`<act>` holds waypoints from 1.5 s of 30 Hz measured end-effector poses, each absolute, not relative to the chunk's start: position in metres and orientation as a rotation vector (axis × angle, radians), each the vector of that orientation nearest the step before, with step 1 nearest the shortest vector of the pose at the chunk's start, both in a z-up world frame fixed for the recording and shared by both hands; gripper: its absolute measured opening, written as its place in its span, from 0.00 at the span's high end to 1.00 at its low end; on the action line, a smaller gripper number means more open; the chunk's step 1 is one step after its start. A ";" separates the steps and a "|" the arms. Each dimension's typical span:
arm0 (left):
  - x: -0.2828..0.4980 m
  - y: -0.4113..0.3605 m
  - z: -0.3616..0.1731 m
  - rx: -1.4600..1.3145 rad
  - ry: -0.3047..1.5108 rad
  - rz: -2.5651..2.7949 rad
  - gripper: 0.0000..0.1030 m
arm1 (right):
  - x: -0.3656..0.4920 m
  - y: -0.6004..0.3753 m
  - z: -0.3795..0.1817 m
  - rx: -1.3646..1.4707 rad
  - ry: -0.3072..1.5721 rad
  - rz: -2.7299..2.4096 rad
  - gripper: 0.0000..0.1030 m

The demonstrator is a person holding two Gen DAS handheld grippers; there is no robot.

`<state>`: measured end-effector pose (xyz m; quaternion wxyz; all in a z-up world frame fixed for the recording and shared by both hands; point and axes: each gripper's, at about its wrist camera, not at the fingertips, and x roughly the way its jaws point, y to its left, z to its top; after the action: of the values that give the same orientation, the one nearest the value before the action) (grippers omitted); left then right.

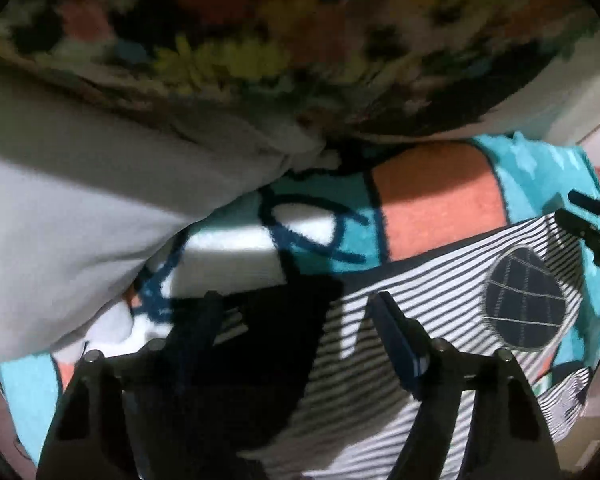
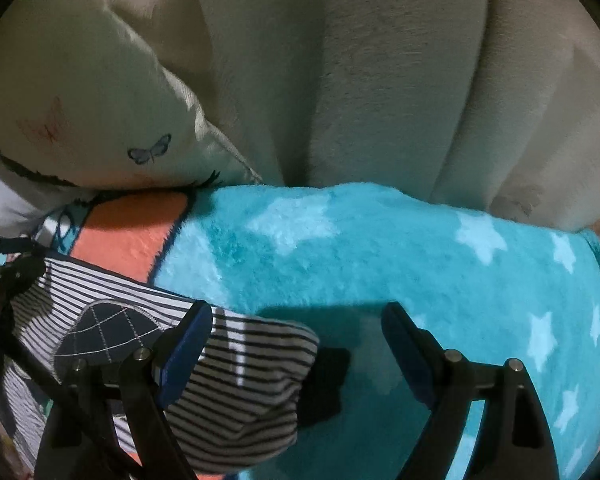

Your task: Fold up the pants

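Observation:
The navy-and-white striped pants point(image 1: 380, 360) with a dark round knee patch point(image 1: 524, 308) lie on a turquoise blanket point(image 2: 380, 260). My left gripper point(image 1: 300, 308) is open just above the striped cloth, which runs between its fingers. My right gripper point(image 2: 298, 326) is open over the folded leg end of the pants point(image 2: 240, 392), with its left finger point(image 2: 188, 344) on the stripes and its right finger over bare blanket. The knee patch point(image 2: 108, 332) also shows in the right wrist view. The right gripper shows at the right edge of the left wrist view point(image 1: 596, 232).
The blanket has an orange panel point(image 1: 440, 200) and white stars. A white pillow with butterflies point(image 2: 80, 112) and a pale padded headboard point(image 2: 360, 80) stand behind it. A grey-white cover point(image 1: 60, 220) and a flowered cloth point(image 1: 280, 28) lie to the left.

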<state>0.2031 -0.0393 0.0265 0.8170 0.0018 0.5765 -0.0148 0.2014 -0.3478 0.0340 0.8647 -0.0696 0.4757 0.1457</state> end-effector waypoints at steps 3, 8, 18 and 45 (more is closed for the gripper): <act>0.210 -0.035 0.018 0.014 1.232 -0.061 0.27 | 0.206 -0.344 0.030 -0.176 1.000 0.305 0.13; 0.217 -0.035 0.012 0.063 1.233 -0.113 0.26 | 0.212 -0.334 0.022 -0.233 1.018 0.330 0.13; 0.212 -0.071 0.015 0.155 1.251 -0.225 0.93 | 0.207 -0.313 0.021 -0.208 1.104 0.491 0.86; 0.022 -0.074 0.108 0.108 0.916 -0.216 0.93 | 0.064 -0.322 0.093 -0.117 0.972 0.377 0.89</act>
<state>0.0221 -0.0745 0.1076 0.8899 0.0519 0.4412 -0.1039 0.0642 -0.3219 0.0929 0.8656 -0.0557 0.4638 0.1801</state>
